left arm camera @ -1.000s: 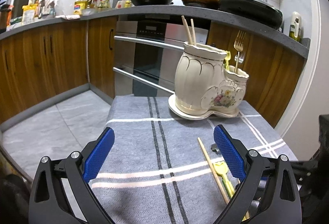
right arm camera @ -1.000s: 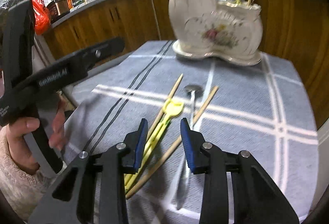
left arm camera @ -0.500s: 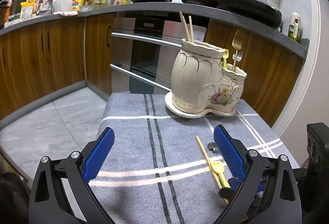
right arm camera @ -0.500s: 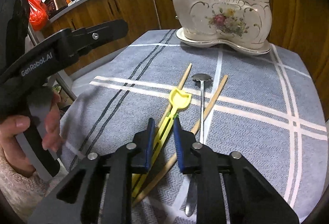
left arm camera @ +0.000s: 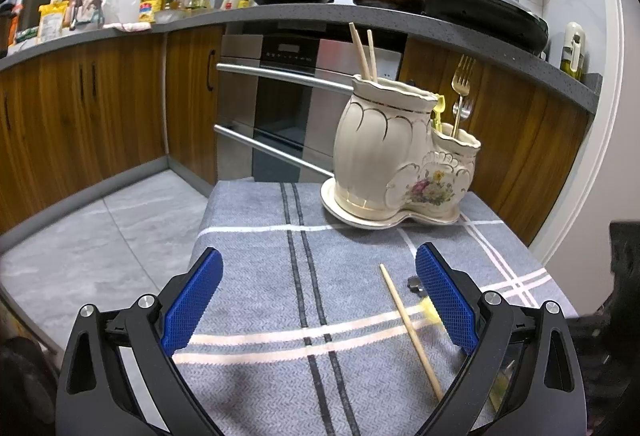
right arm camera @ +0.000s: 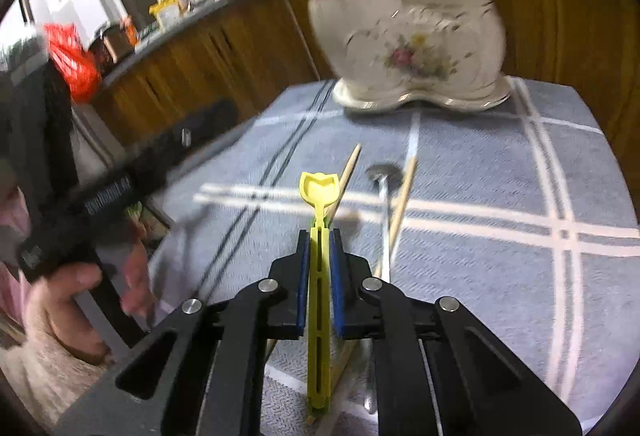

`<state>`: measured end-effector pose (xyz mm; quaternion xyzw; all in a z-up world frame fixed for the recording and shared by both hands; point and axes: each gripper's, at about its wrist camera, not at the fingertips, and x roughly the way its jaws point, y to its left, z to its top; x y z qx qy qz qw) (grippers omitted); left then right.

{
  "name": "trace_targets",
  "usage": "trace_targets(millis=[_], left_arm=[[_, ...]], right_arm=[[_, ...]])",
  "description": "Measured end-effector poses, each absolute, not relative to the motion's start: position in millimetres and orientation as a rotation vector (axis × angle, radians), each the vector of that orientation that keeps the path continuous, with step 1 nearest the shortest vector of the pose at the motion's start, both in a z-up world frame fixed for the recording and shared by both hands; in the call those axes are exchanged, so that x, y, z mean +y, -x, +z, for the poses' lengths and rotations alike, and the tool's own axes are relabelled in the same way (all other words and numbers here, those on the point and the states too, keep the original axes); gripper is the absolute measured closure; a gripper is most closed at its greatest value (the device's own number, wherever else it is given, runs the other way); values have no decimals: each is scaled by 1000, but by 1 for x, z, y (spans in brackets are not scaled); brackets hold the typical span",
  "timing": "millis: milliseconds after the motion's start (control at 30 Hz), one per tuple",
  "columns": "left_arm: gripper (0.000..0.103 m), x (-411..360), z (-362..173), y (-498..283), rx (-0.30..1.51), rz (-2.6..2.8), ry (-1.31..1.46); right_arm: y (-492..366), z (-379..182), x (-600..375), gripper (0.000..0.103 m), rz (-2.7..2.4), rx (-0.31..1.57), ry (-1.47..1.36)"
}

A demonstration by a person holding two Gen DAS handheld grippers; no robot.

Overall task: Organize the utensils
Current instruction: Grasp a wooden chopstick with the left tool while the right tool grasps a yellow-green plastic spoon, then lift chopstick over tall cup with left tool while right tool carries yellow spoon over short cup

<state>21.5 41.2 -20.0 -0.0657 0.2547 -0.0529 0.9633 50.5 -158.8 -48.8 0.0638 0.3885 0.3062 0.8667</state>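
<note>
The yellow plastic spoon with the slotted handle sits clamped between the blue pads of my right claw, its scoop end pointing toward the cream ceramic 2-pot utensil holder with painted flowers. Just beyond it, on the grey cloth with white stripes, lie 2 wooden chopsticks and a steel spoon. My left claw hangs over the cloth with its jaws spread wide, gripping nothing. In the holder stand 2 chopsticks and a gold fork.
</note>
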Motion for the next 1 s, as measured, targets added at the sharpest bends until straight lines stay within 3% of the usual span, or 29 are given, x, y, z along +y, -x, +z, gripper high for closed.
trace_targets(millis=[300,400,500,633,800,1000], left_arm=[[13,6,-29,-22,653,-240,51],[31,-13,-37,-20,703,-267,-10],[39,-28,-49,-21,754,-267,-48],[61,-43,-60,-26,808,-226,-112],[68,-45,-65,-24,847,-174,-132],[94,-48,-63,-25,865,-151,-171]], right_arm=[[-66,-20,-210,93,478,641,-161],[-70,-20,-213,93,461,623,-146],[-70,-22,-210,93,459,621,-136],[-73,-27,-208,93,458,620,-125],[-76,-33,-205,93,467,637,-116],[-70,-31,-206,93,490,623,-114]])
